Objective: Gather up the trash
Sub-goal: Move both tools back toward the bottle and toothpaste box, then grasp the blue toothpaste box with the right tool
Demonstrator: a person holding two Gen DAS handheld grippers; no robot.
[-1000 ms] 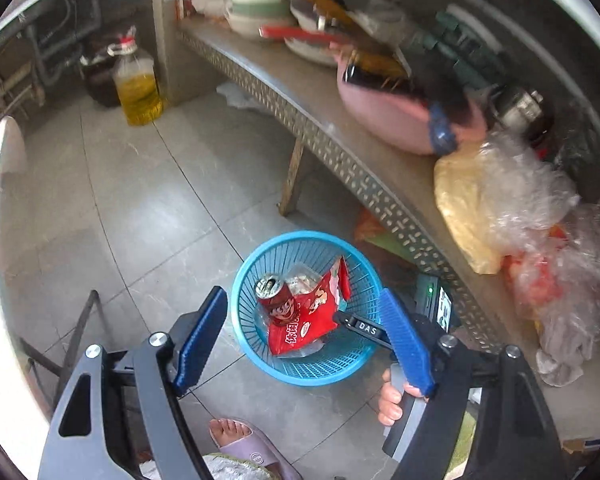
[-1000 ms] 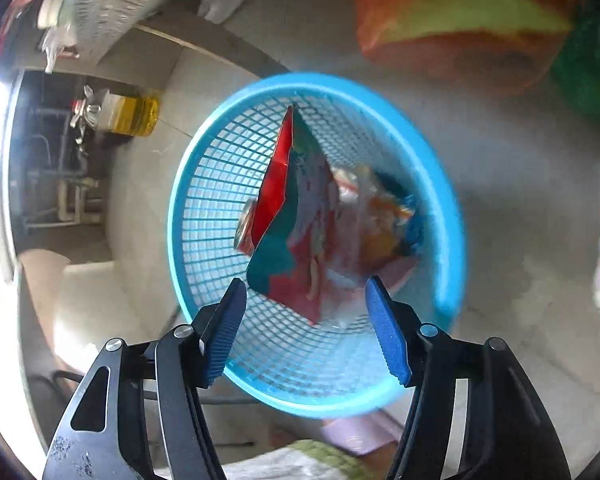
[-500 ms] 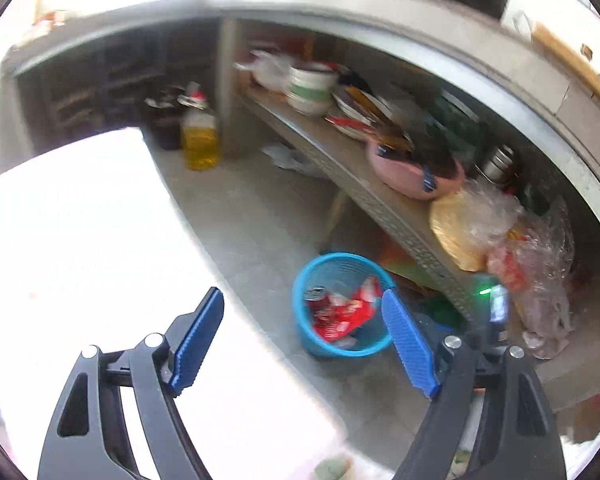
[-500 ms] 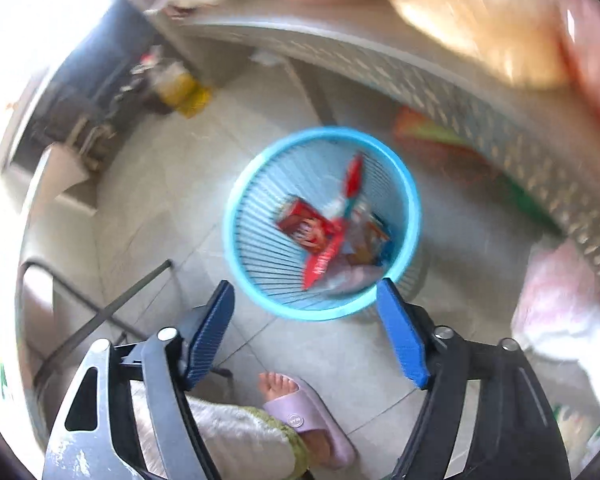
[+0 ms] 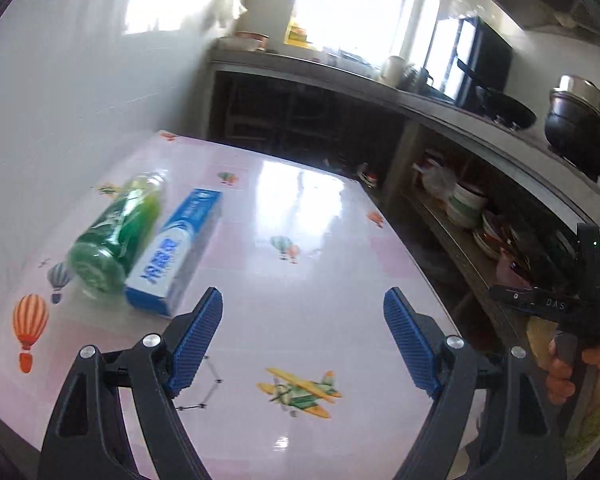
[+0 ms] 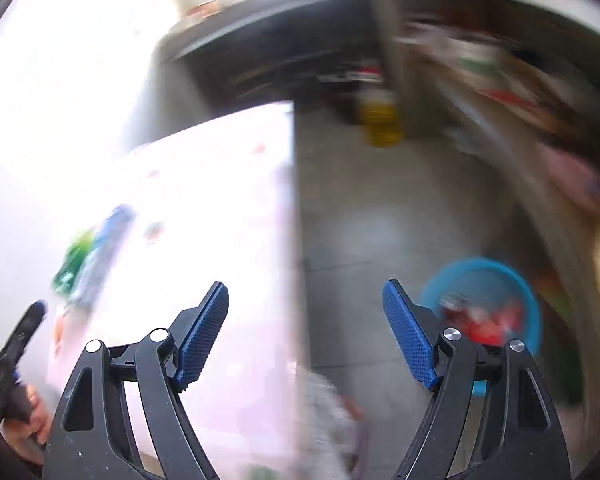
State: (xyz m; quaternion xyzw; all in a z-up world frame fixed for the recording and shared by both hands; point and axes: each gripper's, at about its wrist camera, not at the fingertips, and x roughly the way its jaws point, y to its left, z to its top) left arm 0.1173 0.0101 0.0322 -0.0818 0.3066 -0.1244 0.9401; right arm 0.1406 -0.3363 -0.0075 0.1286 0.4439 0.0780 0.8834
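Currently the left gripper point(image 5: 303, 338), black-framed with ribbed blue pads, stands spread wide with nothing between its fingers; only the glossy pink table top point(image 5: 308, 248), printed with balloons and a small aeroplane, shows in the gap. Just ahead of its left pad, touching nothing, lies a blue-and-white rectangular toothpaste carton point(image 5: 176, 252), flat on the table. Pressed against the carton's far-left side lies a green translucent plastic bottle point(image 5: 116, 232), on its side with its base turned toward the gripper.

Off to the right of the left gripper, past the table edge, a person's hand point(image 5: 572, 372) holds the handle of the other tool. Beyond that, a grey shelf point(image 5: 452, 224) carries stacked bowls, and a dark metal pot point(image 5: 580, 128) sits on the counter above.

The right gripper point(image 6: 305, 336), same build, has its jaws opening, nothing between them; its view is heavily smeared. The table edge runs up through the gap. Behind its right pad, down on the grey tiled floor point(image 6: 380, 220), stands a round blue plastic mesh basket point(image 6: 528, 300) with red wrappers point(image 6: 488, 324) inside; detail cannot be made out. Left of its left pad the bottle and carton show as green and blue streaks. Farther ahead, a yellow jug point(image 6: 380, 124) stands on the floor.
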